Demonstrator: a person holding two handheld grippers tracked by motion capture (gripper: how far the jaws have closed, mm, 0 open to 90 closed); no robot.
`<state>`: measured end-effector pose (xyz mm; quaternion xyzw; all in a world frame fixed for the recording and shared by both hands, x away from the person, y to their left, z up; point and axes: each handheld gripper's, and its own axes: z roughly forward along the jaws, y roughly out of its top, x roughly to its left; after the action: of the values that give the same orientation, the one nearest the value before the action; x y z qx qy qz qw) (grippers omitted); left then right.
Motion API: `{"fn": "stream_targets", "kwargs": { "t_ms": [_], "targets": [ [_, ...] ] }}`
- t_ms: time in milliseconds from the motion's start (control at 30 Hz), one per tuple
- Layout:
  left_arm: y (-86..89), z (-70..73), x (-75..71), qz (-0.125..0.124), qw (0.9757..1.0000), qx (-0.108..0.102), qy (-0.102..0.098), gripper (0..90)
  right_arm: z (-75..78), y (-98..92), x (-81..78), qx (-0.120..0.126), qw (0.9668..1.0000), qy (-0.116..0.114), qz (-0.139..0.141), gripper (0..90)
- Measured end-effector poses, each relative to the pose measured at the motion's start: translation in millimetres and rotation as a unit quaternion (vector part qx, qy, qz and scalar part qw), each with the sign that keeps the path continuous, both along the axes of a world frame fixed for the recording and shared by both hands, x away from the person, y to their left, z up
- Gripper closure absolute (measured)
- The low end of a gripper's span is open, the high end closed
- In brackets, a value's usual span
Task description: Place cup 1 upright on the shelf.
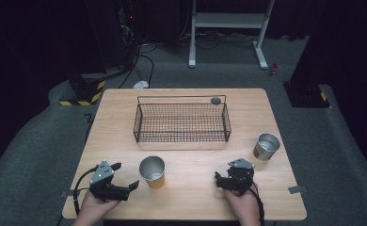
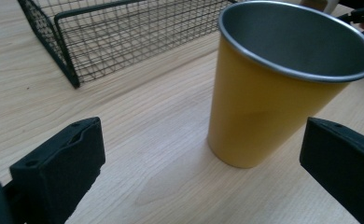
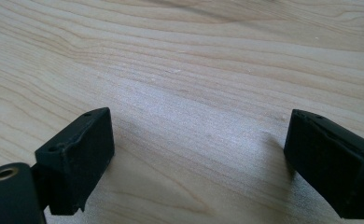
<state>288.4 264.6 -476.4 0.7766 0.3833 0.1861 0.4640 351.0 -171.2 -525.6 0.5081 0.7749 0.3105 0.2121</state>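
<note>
Wooden table [image 1: 125,117] carries a yellow cup [image 1: 152,171] standing upright, just right of the left gripper [image 1: 125,176]; its jaws are spread wide, apparently not touching the cup.

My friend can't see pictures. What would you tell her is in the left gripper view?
A yellow cup with a shiny metal inside stands upright on a light wooden table, just ahead of the open left gripper, whose two black jaws stand wide apart and touch nothing. Behind the cup sits a black wire basket.

Blk grippers [image 1: 125,176], grey tri plates, blk cables
</note>
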Motion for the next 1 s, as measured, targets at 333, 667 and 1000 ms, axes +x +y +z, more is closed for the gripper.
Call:
{"fn": "stream_targets", "kwargs": {
  "t_ms": [333,667,1000],
  "targets": [
    [-17.5,0.5,-0.5,-0.021,0.9997,-0.003,-0.008,0.5,0.0,0.0,0.0,0.0,1.0,0.0,0.0,8.3],
    [-32.7,-0.7,3.4,-0.032,0.9994,-0.009,-0.008,0.5,0.0,0.0,0.0,0.0,1.0,0.0,0.0,8.3],
    [-46.1,-3.9,11.5,-0.042,0.9991,-0.001,-0.005,0.5,0.0,0.1,-0.1,0.0,1.0,0.0,-0.001,8.3]
  ]
}}
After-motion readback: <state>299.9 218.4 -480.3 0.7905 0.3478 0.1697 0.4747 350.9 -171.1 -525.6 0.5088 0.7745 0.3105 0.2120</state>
